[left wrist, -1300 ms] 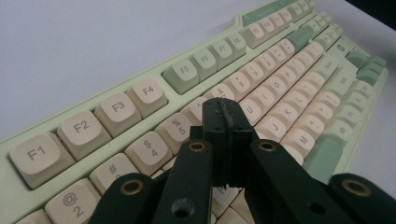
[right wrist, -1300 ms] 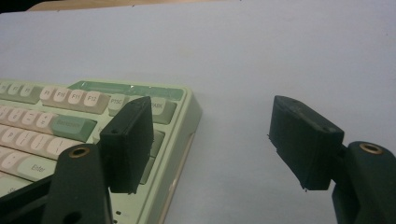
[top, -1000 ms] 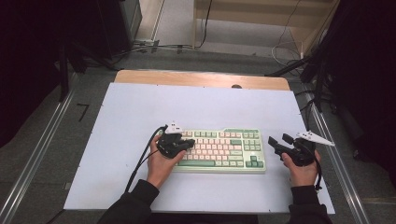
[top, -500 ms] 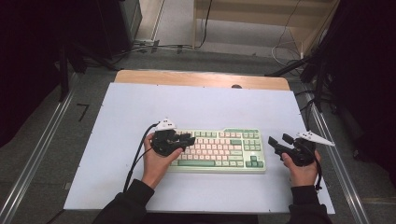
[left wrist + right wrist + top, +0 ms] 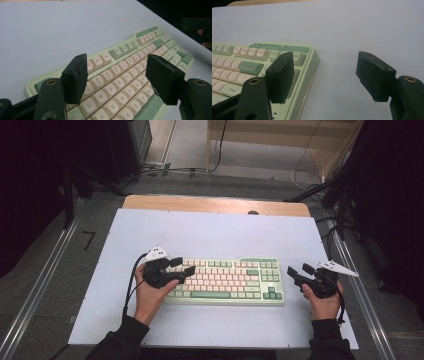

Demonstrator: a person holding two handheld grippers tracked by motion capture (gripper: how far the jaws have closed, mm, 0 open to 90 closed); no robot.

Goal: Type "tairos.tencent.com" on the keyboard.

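Note:
A pale green keyboard (image 5: 227, 281) with cream and green keys lies flat on the white table top, long side facing the person. My left gripper (image 5: 182, 266) hovers over its left end. Its jaws have just been opening and stand wide apart, with nothing gripped. In the left gripper view the left gripper (image 5: 116, 65) frames the letter keys of the keyboard (image 5: 125, 82) lying beneath. My right gripper (image 5: 299, 269) is held just off the keyboard's right end, open. In the right gripper view the right gripper (image 5: 325, 60) has the right edge of the keyboard (image 5: 244, 65) behind its left jaw.
The white table top (image 5: 210, 235) has bare room all around the keyboard. A wooden strip (image 5: 215, 205) runs along its far edge. Metal rails (image 5: 45, 275) flank both sides, and cables lie on the floor beyond.
My left gripper has drawn back to the left over the keyboard's left end and lifted a little, and its jaws have gone from shut to wide apart. The right hand has not moved.

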